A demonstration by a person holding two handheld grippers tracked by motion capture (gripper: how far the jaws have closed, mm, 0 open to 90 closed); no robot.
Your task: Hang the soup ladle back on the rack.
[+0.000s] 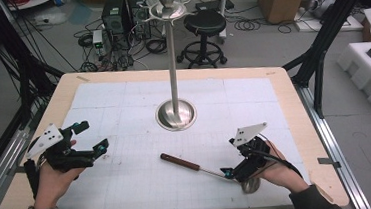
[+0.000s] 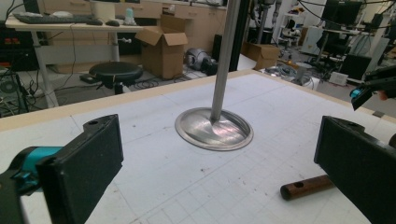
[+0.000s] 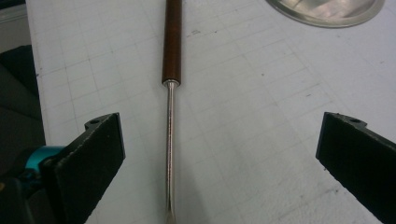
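Note:
A long utensil lies on the white grid mat (image 1: 123, 104). It has a brown wooden handle (image 1: 179, 161) and a thin steel shaft (image 3: 169, 154), and its round metal end (image 1: 251, 184) shows under the person's right hand. My right gripper (image 1: 231, 173) is low over the shaft and open. In the right gripper view the jaws of this gripper (image 3: 219, 140) stand wide on either side of the shaft, not touching it. My left gripper (image 1: 94, 135) is held open at the mat's left, empty. In the left gripper view it (image 2: 217, 154) faces the stand and the handle's end (image 2: 306, 186).
A tall steel stand rises mid-table from a round dish base (image 1: 176, 114), with a pole (image 2: 225, 60) and a hooked top with a ball (image 1: 167, 8). Its base (image 3: 327, 9) lies beyond the handle. A stool (image 1: 204, 22), boxes and cables sit on the floor behind the table.

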